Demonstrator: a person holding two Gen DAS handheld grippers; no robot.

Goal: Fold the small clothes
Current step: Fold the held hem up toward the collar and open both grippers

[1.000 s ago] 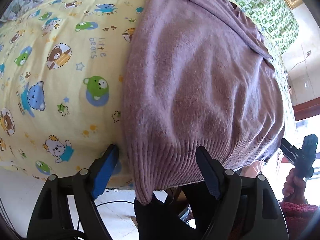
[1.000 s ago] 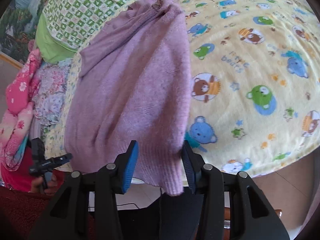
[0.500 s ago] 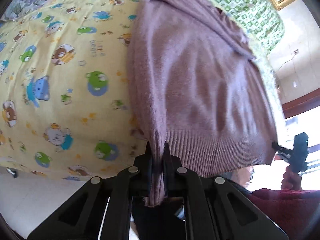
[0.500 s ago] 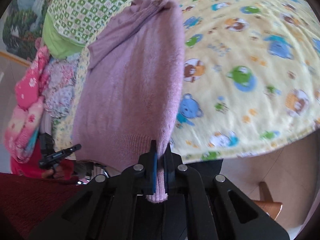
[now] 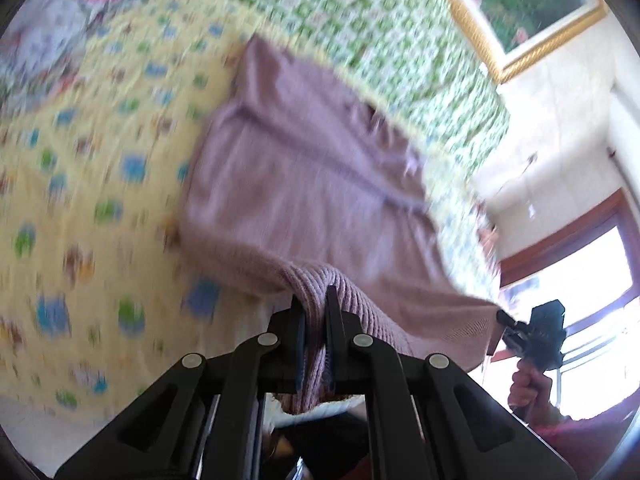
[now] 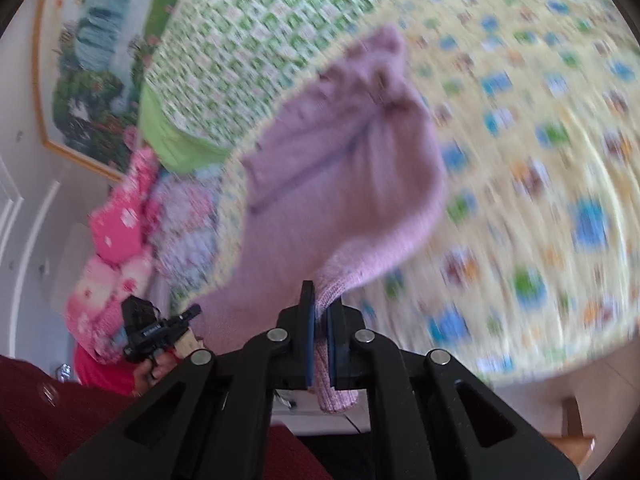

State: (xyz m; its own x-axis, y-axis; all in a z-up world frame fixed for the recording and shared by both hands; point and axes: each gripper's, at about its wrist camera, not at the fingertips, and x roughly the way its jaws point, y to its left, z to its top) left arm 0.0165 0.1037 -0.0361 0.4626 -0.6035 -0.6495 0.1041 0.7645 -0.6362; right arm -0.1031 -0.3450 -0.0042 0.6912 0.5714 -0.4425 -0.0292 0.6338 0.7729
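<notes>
The mauve knit sweater (image 5: 304, 184) lies on a bed covered by a yellow blanket with cartoon bears (image 5: 80, 208), its upper part flat toward the green patterned bedding (image 5: 360, 20), its ribbed hem lifted off the blanket and stretched in a sagging line between two grips. The left hand-held gripper (image 5: 314, 308) is clenched on one hem corner, ribbing bunched between its pads with a tail hanging below; the right hand-held gripper (image 6: 319, 306) is clamped on the other corner the same way. Both views are motion-blurred.

The left wrist view alone shows a bright window with a wooden frame (image 5: 580, 240) — and the right gripper seen from outside, pinching the far hem corner. The right wrist view alone shows pink floral clothes (image 6: 116, 232) piled at the bed's edge, and a dark red sleeve (image 6: 60, 412).
</notes>
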